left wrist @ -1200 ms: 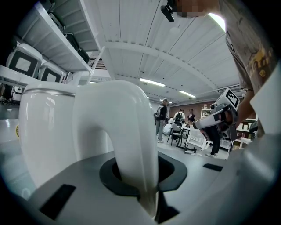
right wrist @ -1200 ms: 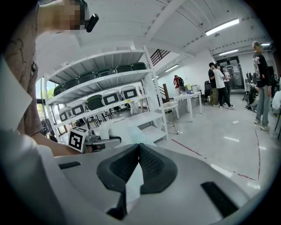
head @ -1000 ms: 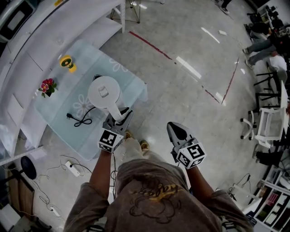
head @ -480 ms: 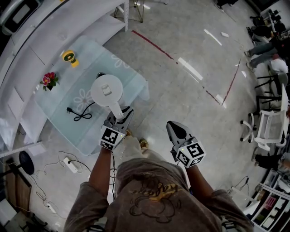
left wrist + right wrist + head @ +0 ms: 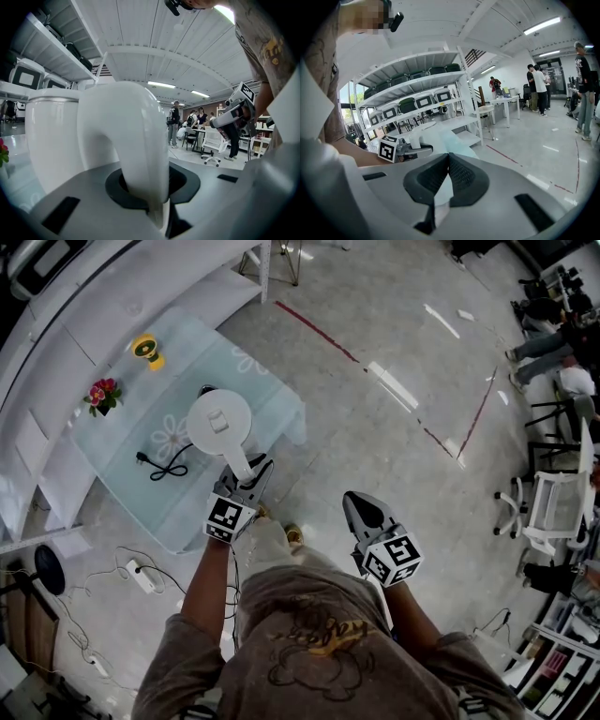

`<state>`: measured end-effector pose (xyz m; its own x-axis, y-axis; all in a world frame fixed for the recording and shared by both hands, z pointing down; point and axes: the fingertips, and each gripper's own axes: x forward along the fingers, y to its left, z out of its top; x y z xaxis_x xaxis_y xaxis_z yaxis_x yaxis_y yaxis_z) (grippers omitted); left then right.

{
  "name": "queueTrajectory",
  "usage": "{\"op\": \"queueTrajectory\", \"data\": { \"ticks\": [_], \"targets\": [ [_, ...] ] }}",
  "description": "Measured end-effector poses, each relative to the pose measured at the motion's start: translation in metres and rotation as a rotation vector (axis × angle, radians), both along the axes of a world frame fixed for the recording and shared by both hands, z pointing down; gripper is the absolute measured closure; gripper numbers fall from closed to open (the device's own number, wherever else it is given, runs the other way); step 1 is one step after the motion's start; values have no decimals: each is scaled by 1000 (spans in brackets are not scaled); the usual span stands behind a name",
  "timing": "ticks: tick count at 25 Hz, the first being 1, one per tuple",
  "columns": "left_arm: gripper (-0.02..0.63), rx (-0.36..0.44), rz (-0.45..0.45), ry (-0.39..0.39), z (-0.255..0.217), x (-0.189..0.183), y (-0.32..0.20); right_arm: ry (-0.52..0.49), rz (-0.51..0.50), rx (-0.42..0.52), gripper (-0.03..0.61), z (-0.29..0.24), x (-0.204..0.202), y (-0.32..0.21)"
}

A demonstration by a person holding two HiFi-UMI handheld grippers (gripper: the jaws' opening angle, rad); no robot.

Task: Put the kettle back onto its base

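The white kettle (image 5: pixel 217 423) hangs over the light blue table (image 5: pixel 112 460), and my left gripper (image 5: pixel 246 474) is shut on its curved handle (image 5: pixel 238 461). In the left gripper view the handle (image 5: pixel 133 140) runs down between the jaws of that gripper (image 5: pixel 147 197), with the kettle body (image 5: pixel 51 136) just behind. A dark bit of the base (image 5: pixel 204 390) peeks out at the kettle's far edge, and its black cord (image 5: pixel 161 465) lies on the cloth. My right gripper (image 5: pixel 360 510) is shut and holds nothing, out over the floor to the right (image 5: pixel 447 161).
A yellow object (image 5: pixel 145 350) and a small bunch of red flowers (image 5: pixel 101 395) stand on the far left of the table. White shelving (image 5: pixel 56 324) runs along the left. A power strip (image 5: pixel 141 577) lies on the floor. Office chairs (image 5: pixel 553 512) stand at the right.
The left gripper and the kettle have shifted slightly over the table and sunk a little. The right gripper has drifted a little too. Neither grip has changed.
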<state>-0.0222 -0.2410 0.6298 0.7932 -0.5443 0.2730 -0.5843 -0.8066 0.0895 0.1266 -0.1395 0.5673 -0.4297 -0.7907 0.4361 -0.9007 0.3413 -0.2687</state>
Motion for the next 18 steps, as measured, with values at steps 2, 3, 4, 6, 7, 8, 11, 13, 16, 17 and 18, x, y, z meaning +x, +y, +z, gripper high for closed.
{"op": "queueTrajectory", "data": {
  "ticks": [2, 3, 4, 6, 7, 8, 11, 13, 16, 17, 18],
  "targets": [
    [534, -2, -2, 0, 1, -1, -1, 1, -5, -2, 578, 0, -2, 1],
    [534, -9, -5, 0, 2, -2, -1, 1, -8, -2, 578, 1, -2, 1],
    [530, -18, -8, -3, 4, -3, 0, 1, -11, -2, 578, 1, -3, 1],
    [512, -29, -11, -10, 5, -6, 1, 2, -18, -1, 578, 1, -4, 2],
    [502, -34, -11, -15, 4, -8, 3, 2, -21, 0, 578, 1, -5, 2],
    [492, -40, -12, -19, 4, -10, 4, 2, -25, 0, 578, 1, -5, 2],
    [461, -55, -27, -20, -1, -18, 7, -2, -36, 2, 578, 2, -8, -1],
    [448, -62, -43, -8, -7, -23, 8, -6, -45, 8, 578, 2, -10, -3],
    [426, -70, -63, -1, -17, -33, 12, -17, -67, 22, 578, 1, -18, -10],
    [425, -71, -69, -2, -20, -36, 14, -21, -77, 27, 578, 0, -21, -12],
    [425, -72, -74, -2, -23, -40, 15, -25, -87, 34, 578, -1, -25, -15]
  ]
}}
